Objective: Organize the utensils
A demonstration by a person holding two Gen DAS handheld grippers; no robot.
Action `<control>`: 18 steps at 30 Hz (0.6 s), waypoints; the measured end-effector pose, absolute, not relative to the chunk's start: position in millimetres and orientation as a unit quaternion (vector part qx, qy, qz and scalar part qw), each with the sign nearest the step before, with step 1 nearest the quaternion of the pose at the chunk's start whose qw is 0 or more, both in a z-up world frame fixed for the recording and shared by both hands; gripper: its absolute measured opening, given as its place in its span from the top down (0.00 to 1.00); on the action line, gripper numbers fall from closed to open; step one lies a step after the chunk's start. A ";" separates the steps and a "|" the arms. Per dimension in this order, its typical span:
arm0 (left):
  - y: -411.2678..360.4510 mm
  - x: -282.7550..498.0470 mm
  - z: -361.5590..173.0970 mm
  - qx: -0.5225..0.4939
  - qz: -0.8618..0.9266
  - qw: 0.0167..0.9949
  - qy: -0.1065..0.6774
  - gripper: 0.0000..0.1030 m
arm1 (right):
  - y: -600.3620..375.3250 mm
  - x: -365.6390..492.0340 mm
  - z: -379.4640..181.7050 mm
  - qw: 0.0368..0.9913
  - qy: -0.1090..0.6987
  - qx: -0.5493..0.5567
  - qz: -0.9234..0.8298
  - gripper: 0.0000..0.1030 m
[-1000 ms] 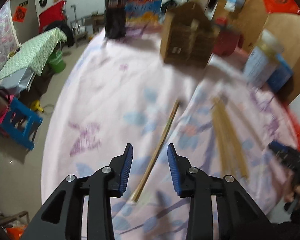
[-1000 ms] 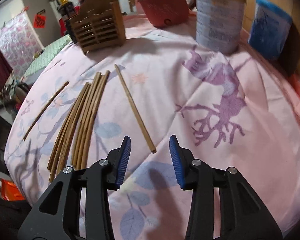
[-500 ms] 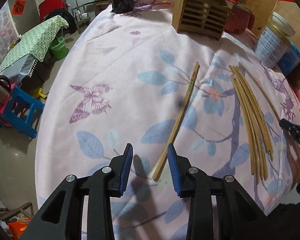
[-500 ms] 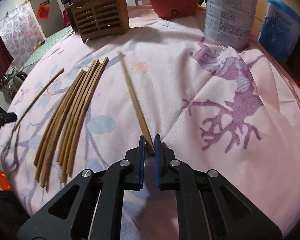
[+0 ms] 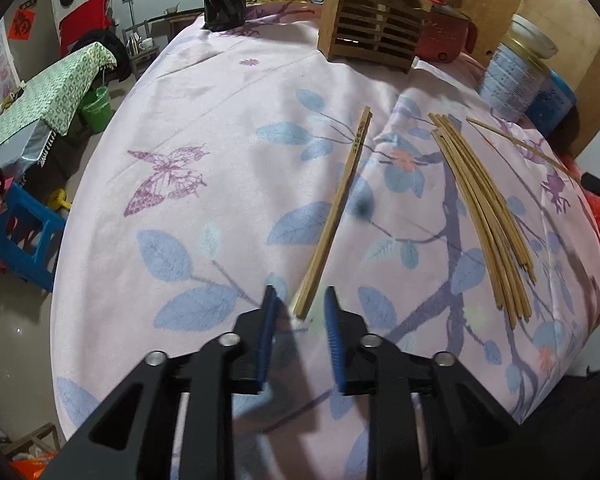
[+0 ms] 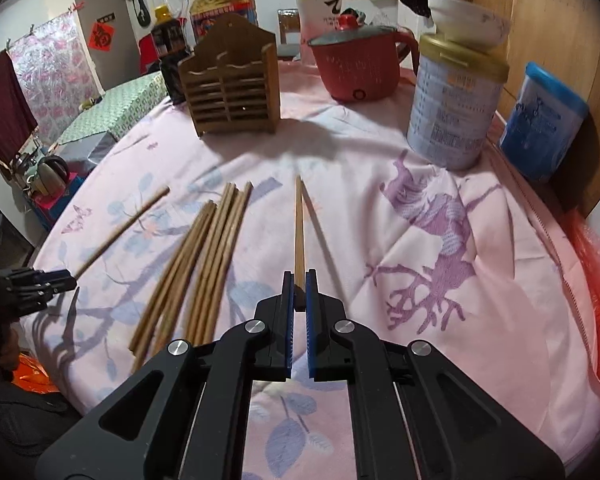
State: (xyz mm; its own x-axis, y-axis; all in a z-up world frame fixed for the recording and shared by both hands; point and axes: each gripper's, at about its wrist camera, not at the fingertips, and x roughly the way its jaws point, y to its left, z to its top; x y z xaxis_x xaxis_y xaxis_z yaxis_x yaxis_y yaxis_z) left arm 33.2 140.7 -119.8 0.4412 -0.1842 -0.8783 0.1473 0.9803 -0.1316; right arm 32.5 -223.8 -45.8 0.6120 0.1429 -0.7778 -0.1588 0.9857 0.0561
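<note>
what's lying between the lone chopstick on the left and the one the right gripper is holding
A bundle of bare wooden chopsticks lies on the pink floral cloth between the lone chopstick and the held chopstick. The right wrist view shows it best.

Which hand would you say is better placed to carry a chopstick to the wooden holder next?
Right. The right gripper is already shut on a chopstick, its tip aimed towards the wooden holder. The left gripper is only closing around the end of the lone chopstick, not yet pressing it.
</note>
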 end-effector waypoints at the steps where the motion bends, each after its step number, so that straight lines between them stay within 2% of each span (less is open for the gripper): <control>1: 143.8 29.9 -119.9 -0.023 -0.100 0.849 0.519 0.82 | -223.0 30.9 -44.1 0.898 0.432 -0.009 0.084 0.94; 9: 144.9 20.6 -120.2 -0.018 -0.096 0.856 0.508 0.87 | -212.6 24.6 -47.5 0.893 0.440 -0.012 0.090 0.94; 10: 144.0 22.5 -120.1 -0.018 -0.095 0.857 0.506 0.89 | -210.5 24.1 -47.0 0.894 0.439 -0.013 0.092 0.94; 11: 143.1 25.1 -120.9 -0.022 -0.098 0.855 0.508 0.97 | -209.1 23.6 -45.9 0.894 0.437 -0.014 0.094 0.94; 13: 143.7 26.4 -119.7 -0.033 -0.101 0.855 0.507 1.00 | -206.7 21.9 -42.2 0.896 0.433 -0.017 0.097 0.94; 18: 135.6 25.4 -102.7 -0.028 -0.115 0.863 0.492 1.00 | -208.0 18.1 -33.7 0.901 0.421 -0.010 0.098 0.94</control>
State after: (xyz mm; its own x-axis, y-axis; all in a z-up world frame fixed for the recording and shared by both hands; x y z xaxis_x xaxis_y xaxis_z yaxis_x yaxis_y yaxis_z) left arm 25.4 135.6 -102.7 0.4899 -0.2252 -0.8422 0.1708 0.9721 -0.1606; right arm 18.1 -208.0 -33.7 0.6256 0.1684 -0.7618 -0.1858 0.9805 0.0641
